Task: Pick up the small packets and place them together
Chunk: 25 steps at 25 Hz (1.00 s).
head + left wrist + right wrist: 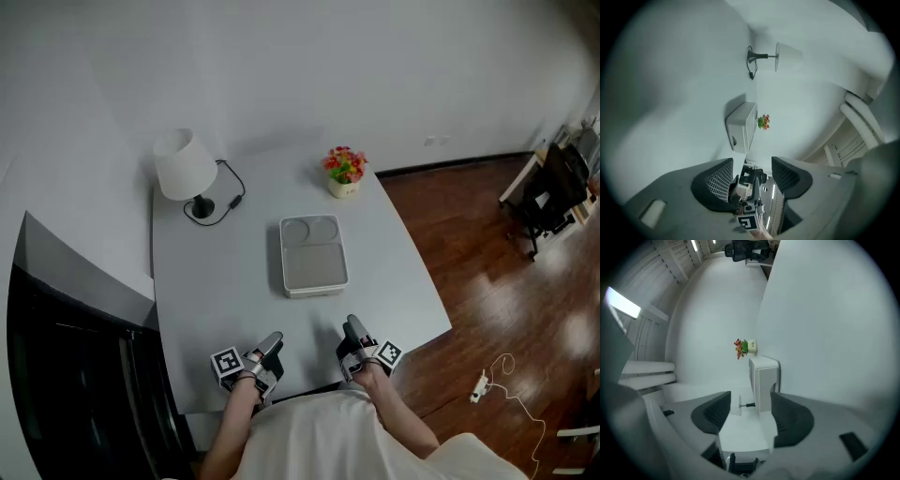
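No small packets show in any view. My left gripper (272,342) and my right gripper (353,325) hover side by side over the near edge of the grey table (225,281), both pointing at a white tray (313,255) in the middle. In the left gripper view the jaws (752,164) stand apart with nothing between them; past them I see the right gripper's marker cube (746,221). The right gripper view also has its jaws (750,401) apart and empty, with the tray (764,380) straight ahead.
A white lamp (184,167) with a black cord stands at the table's far left. A small pot of flowers (344,171) sits at the far edge. Wooden floor, a dark chair (553,192) and a cable (497,375) lie to the right, a dark cabinet (66,366) to the left.
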Available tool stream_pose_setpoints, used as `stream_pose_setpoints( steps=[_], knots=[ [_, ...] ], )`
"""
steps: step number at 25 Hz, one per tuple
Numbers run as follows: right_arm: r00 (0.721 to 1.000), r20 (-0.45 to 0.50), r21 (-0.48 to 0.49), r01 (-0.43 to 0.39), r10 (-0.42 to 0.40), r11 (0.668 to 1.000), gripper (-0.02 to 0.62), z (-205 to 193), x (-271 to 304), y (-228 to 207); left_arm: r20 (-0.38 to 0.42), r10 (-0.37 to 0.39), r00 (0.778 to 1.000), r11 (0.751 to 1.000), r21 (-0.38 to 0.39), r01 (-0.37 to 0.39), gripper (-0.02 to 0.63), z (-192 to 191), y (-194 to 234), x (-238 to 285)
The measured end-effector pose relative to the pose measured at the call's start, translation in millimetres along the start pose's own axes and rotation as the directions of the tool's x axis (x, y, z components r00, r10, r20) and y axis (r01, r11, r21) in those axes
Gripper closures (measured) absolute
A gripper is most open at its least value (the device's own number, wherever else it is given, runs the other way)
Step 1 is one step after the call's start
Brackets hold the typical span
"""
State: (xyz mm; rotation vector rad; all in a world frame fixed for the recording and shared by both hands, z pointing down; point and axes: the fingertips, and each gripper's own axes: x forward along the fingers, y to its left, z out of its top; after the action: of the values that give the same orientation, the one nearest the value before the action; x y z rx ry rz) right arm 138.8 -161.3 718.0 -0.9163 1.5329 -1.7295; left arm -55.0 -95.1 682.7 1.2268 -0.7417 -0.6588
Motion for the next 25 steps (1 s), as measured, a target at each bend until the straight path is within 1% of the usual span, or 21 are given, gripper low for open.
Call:
stream_pose_setpoints(
  steps=[1,2,3,5,7,9,11,14,16,17,18,22,25],
  knots=[
    [0.999,-0.01,-0.006,-0.032,0.032,0.999,0.24,-4,8,5,-0.014,-0.012,1.0,1.0,0.014,0.012,0.367,-1,-3,0],
    [0.998,-0.019,-0.01,-0.061,0.061,0.998,0.091,-8,16,10,-0.029,-0.023,0.999,0.999,0.028,0.024,0.367,-3,-6,1],
    [0.996,-0.028,-0.012,-0.085,0.085,0.996,0.074,-12,25,15,-0.043,-0.035,0.998,0.998,0.043,0.037,0.365,-4,-10,2],
    [0.994,-0.04,0.0,-0.104,0.104,0.995,0.075,-20,41,19,-0.059,-0.065,0.996,0.995,0.067,0.069,0.367,-5,-20,4],
    [0.993,-0.043,0.057,-0.104,0.106,0.993,0.075,-26,58,15,-0.055,-0.09,0.994,0.993,0.073,0.094,0.367,-4,-28,7],
    [0.993,-0.036,0.123,-0.111,0.116,0.986,0.075,-30,72,8,-0.046,-0.099,0.994,0.992,0.072,0.103,0.367,-4,-31,9],
    [0.993,-0.031,0.153,-0.112,0.118,0.982,0.075,-32,86,1,-0.04,-0.102,0.994,0.992,0.074,0.105,0.367,-3,-32,9],
    [0.995,-0.027,0.15,-0.094,0.099,0.984,0.075,-31,103,-6,-0.039,-0.096,0.995,0.992,0.079,0.099,0.367,-5,-32,8],
    [0.996,-0.008,0.152,-0.087,0.089,0.985,0.075,-27,112,-10,-0.035,-0.09,0.995,0.992,0.08,0.092,0.365,-6,-31,6],
    [0.996,0.005,0.153,-0.088,0.089,0.984,0.083,-23,115,-11,-0.032,-0.087,0.996,0.993,0.082,0.089,0.365,-7,-30,5],
    [0.996,0.017,0.153,-0.091,0.089,0.984,0.109,-19,117,-13,-0.028,-0.083,0.996,0.993,0.083,0.085,0.367,-7,-29,3],
    [0.995,0.055,0.161,-0.094,0.086,0.983,0.112,-8,126,-16,0.0,-0.073,0.997,0.995,0.073,0.073,0.367,-3,-26,-5],
    [0.992,0.07,0.166,-0.111,0.101,0.98,0.112,-1,136,-16,0.022,-0.068,0.997,0.995,0.068,0.066,0.367,2,-23,-11]
  ],
)
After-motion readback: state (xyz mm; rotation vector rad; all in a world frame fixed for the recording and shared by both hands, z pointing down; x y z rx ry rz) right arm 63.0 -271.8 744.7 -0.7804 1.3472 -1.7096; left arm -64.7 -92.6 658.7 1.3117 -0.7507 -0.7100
